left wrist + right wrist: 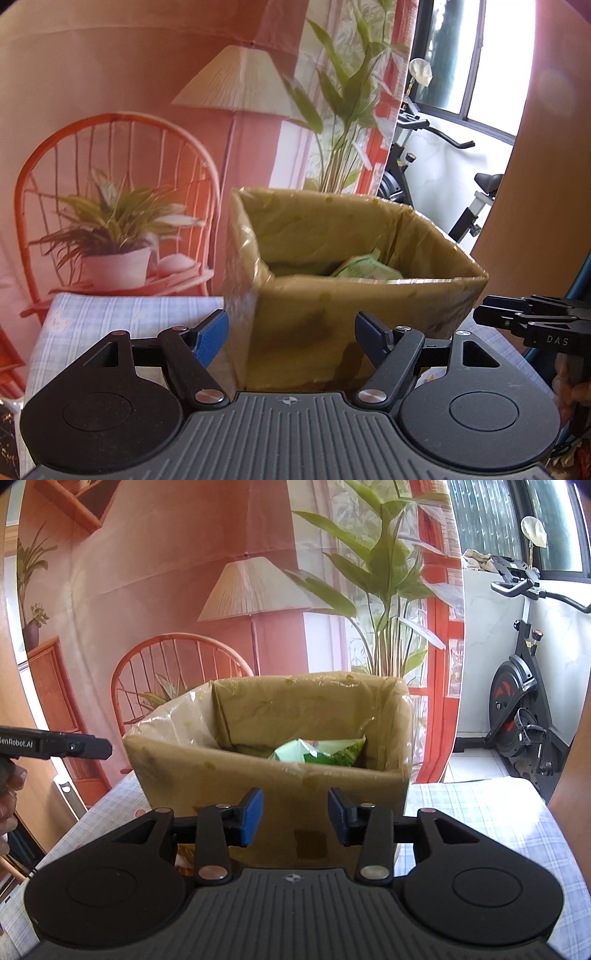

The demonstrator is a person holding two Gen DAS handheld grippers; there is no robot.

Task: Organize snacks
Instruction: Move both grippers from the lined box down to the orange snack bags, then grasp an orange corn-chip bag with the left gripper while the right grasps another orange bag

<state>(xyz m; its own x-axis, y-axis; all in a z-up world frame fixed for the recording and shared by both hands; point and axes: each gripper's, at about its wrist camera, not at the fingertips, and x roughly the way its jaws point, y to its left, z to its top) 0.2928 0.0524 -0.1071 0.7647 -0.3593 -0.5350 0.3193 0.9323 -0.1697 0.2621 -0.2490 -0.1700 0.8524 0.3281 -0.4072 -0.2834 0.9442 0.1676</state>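
Observation:
A cardboard box (332,306) wrapped in clear film stands on the checked tablecloth (122,317), with a green snack packet (365,267) lying inside it. The same box (266,775) and green packet (321,751) fill the middle of the right wrist view. My left gripper (291,338) is open just before the box's near corner, with nothing between its blue pads. My right gripper (295,818) is also open with a narrower gap, close to the box's front wall and holding nothing. Each gripper shows at the edge of the other's view, the right gripper (532,321) and the left gripper (55,747).
A printed backdrop (166,590) with a lamp, chair and plants hangs behind the table. An exercise bike (517,709) stands at the right by a window. A brown panel (535,184) rises at the right. A hand (9,786) holds the left gripper's handle.

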